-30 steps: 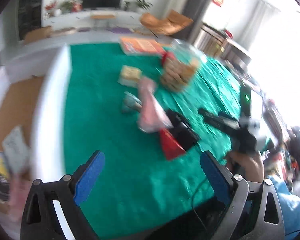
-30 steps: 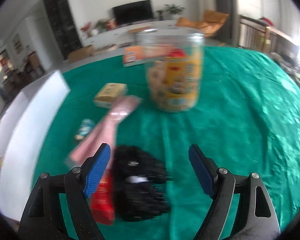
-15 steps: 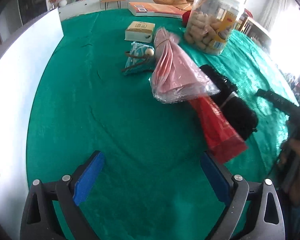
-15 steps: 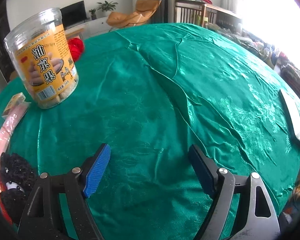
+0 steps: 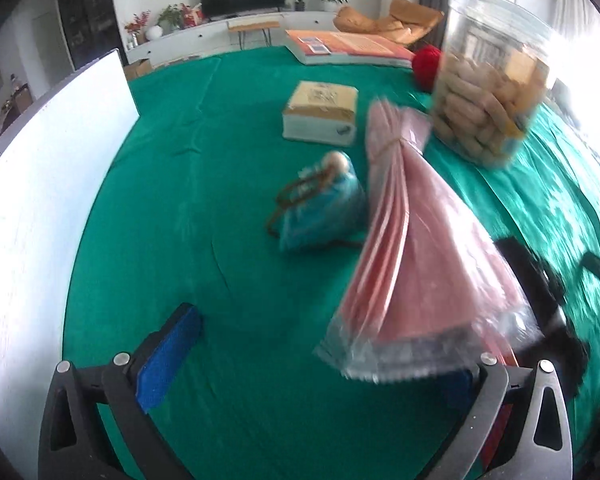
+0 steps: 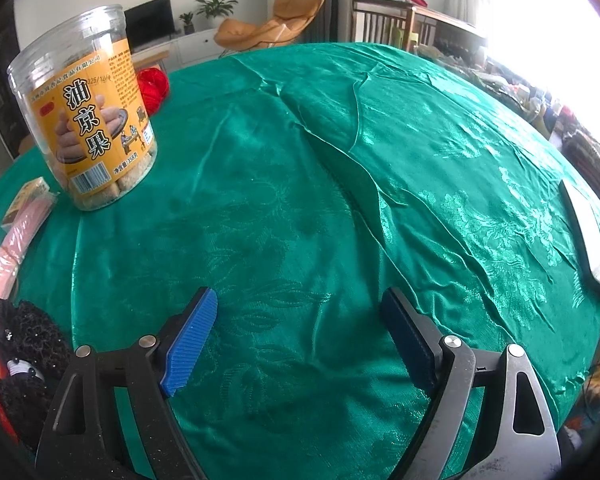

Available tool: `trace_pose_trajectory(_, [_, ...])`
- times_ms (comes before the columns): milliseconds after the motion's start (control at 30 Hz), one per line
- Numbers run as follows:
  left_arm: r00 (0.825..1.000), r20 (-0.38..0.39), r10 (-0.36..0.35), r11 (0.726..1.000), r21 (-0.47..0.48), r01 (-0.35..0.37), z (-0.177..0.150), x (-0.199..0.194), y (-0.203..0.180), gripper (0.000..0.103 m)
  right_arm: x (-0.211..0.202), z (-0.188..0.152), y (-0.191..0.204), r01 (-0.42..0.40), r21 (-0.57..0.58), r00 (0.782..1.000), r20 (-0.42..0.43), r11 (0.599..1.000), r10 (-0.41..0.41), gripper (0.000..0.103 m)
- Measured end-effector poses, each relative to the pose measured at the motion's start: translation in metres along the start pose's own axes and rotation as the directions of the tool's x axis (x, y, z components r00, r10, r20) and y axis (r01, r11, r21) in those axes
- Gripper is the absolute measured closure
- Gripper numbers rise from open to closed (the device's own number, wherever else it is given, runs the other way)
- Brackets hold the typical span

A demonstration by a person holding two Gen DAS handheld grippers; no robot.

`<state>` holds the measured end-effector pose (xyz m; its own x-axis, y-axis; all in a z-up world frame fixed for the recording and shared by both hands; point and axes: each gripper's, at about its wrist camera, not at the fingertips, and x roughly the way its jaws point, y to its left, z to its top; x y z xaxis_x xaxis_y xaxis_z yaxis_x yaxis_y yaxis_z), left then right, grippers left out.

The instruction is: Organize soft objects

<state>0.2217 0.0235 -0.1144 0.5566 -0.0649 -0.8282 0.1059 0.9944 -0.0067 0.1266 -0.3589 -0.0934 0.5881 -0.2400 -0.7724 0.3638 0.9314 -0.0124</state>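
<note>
Both grippers — left gripper (image 5: 316, 354), right gripper (image 6: 300, 336) — gape above green cloth (image 6: 300, 200).

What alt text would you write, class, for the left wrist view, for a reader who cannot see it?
The open left tool hangs over a green satin tablecloth, with a clear bag of folded pink sheets reaching over its right finger. Beyond lie a small blue drawstring pouch, a cream cardboard box and a clear plastic jar of biscuits.

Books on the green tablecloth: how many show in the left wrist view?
2. A large orange-covered book lies at the far edge; a small cream book lies nearer, left of the snack jar. Others may be hidden.
</note>
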Motion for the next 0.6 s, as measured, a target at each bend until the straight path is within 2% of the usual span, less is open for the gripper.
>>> trace_pose_trajectory(67, [1.0, 0.025, 0.006, 1.0, -0.011, -0.006, 0.004, 0.0037, 0.0026, 0.0, -0.0001, 0.0001, 0.0, 0.0, 0.0, 1.0, 0.0, 1.0, 0.0, 0.017])
trace_pose_trajectory(600, [1.0, 0.026, 0.007, 1.0, -0.011, -0.007, 0.0054, 0.0051, 0.0032, 0.0, -0.0008, 0.0004, 0.0001, -0.001, -0.002, 1.0, -0.001, 1.0, 0.001, 0.016])
